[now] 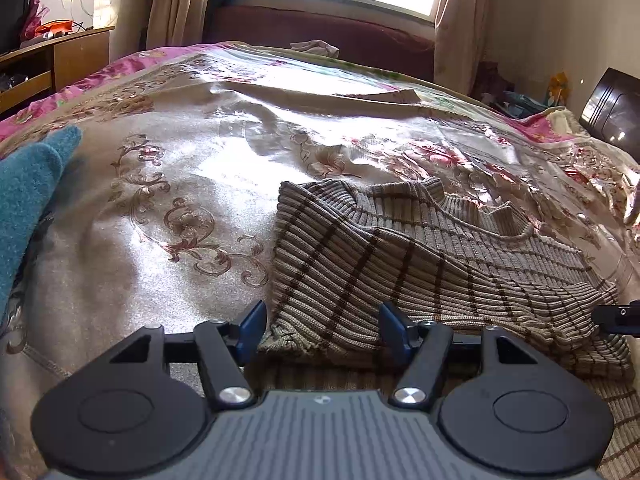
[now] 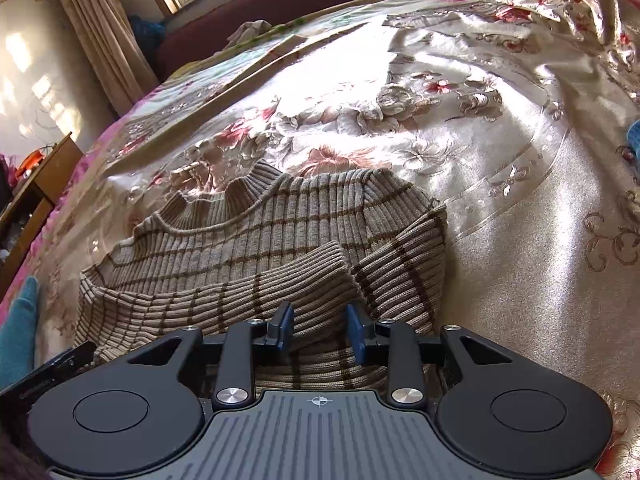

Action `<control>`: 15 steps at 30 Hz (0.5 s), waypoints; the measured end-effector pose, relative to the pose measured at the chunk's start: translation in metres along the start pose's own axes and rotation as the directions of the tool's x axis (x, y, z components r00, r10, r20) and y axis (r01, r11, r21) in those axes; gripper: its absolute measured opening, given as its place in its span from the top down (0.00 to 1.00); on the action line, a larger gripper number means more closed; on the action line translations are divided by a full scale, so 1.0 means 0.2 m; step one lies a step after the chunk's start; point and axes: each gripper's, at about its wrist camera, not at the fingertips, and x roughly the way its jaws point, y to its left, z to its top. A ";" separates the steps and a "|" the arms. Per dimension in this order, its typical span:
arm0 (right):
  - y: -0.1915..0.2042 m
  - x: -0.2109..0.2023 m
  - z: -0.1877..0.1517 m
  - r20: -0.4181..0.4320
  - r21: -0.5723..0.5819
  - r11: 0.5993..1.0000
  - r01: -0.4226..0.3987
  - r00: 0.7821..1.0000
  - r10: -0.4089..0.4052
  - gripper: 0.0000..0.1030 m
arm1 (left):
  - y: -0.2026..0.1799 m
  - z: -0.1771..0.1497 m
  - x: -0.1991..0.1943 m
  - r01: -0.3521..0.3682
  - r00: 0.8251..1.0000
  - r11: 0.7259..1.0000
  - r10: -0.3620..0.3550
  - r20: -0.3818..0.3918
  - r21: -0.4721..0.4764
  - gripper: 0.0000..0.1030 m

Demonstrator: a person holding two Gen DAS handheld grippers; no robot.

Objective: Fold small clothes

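Observation:
A small beige ribbed sweater with brown stripes (image 1: 420, 256) lies on the bed, both sleeves folded in across its body; it also shows in the right wrist view (image 2: 256, 248). My left gripper (image 1: 322, 330) is open, its blue pads on either side of the left sleeve's cuff end at the sweater's lower left. My right gripper (image 2: 320, 334) is open over the lower right part of the sweater, where the two sleeve ends meet. The left gripper's tip shows at the left edge of the right wrist view (image 2: 60, 364).
The bed is covered by a shiny floral bedspread (image 1: 168, 200). A teal garment (image 1: 28, 200) lies at the left, also visible in the right wrist view (image 2: 20, 324). A wooden cabinet (image 1: 60, 60) stands left of the bed, a window and curtains behind.

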 end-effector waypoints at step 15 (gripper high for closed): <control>-0.07 -0.07 0.05 0.020 0.150 0.988 -0.044 0.999 0.041 0.98 | 0.03 -0.02 0.01 0.029 0.999 0.999 -0.029 0.013 -0.027 0.35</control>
